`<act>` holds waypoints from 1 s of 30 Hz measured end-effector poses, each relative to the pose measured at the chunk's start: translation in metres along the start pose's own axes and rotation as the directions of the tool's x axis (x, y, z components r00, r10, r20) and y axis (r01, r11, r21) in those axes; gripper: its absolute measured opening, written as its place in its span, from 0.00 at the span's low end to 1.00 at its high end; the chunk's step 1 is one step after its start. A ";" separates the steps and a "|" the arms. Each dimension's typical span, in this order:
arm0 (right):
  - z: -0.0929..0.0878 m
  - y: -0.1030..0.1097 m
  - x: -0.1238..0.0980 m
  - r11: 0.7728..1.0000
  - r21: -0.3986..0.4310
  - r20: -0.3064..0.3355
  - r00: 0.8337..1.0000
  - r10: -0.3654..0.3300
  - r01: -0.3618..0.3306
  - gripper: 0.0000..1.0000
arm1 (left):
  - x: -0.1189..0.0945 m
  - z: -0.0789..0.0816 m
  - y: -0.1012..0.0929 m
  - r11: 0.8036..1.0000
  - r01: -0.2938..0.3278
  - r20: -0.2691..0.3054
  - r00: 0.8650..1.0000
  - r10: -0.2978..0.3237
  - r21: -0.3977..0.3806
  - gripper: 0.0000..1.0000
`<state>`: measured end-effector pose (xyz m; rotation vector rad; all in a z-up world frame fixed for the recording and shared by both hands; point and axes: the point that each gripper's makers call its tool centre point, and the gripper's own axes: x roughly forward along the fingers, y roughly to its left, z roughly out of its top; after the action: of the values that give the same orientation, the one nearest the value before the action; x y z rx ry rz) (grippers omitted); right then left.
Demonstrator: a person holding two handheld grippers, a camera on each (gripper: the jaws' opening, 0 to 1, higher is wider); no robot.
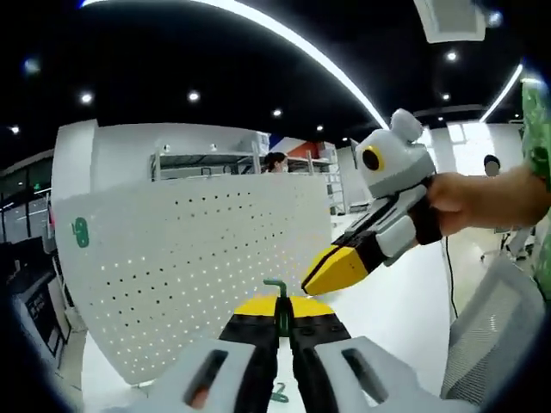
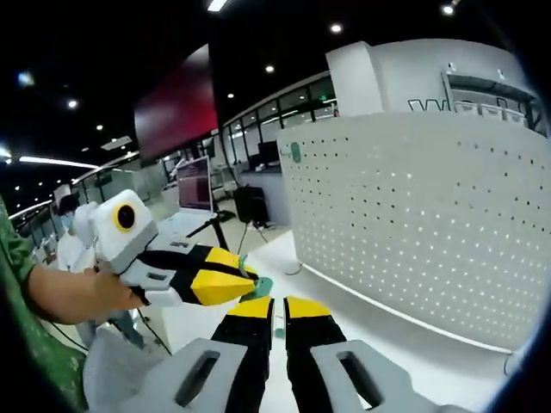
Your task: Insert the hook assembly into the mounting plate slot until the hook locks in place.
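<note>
A white perforated mounting plate (image 1: 198, 258) stands upright on the white table; in the right gripper view the plate (image 2: 430, 232) curves away to the right. A green hook (image 1: 277, 297) sticks up between the yellow tips of my left gripper (image 1: 280, 303), which is shut on it, a little in front of the plate. My right gripper (image 1: 314, 282) comes in from the right, held by a hand (image 1: 469, 202), its tips close beside the hook. In its own view my right gripper (image 2: 277, 303) has its jaws together, just below the left gripper (image 2: 248, 280) and the hook (image 2: 260, 286).
Another green piece (image 1: 80, 232) is fixed near the plate's top corner (image 2: 295, 152). A grey mesh chair (image 1: 495, 335) stands at the right. A screen on a tripod (image 2: 196, 185) and people (image 1: 275, 162) are behind. Bare white table (image 1: 405, 310) lies beside the plate.
</note>
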<state>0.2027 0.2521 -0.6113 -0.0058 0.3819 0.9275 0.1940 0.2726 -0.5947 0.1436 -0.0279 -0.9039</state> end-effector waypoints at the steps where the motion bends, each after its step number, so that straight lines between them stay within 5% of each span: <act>1: 0.002 0.002 -0.001 1.000 -0.004 0.006 1.000 0.008 -0.008 0.04 | -0.002 0.003 -0.002 1.000 0.019 0.002 1.000 -0.019 0.013 0.03; 6: 0.015 0.015 -0.009 0.998 -0.023 0.041 0.998 0.054 -0.053 0.04 | -0.012 0.020 -0.021 0.983 0.161 -0.003 0.987 -0.161 0.087 0.03; 11: 0.022 0.026 -0.020 0.993 0.013 0.044 0.993 0.113 -0.113 0.04 | -0.028 0.039 -0.043 0.944 0.305 0.012 0.951 -0.309 0.128 0.03; 19: 0.032 0.056 -0.025 0.961 0.122 0.047 0.968 0.245 -0.249 0.04 | -0.033 0.049 -0.050 0.933 0.320 0.024 0.944 -0.328 0.167 0.03; 30: 0.030 0.058 -0.025 0.892 0.344 0.049 0.955 0.293 -0.292 0.05 | -0.037 0.051 -0.054 0.928 0.311 0.029 0.946 -0.323 0.206 0.03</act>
<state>0.1534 0.2723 -0.5663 0.3852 0.5582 1.1469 0.1245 0.2627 -0.5499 0.3134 -0.1575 -1.2301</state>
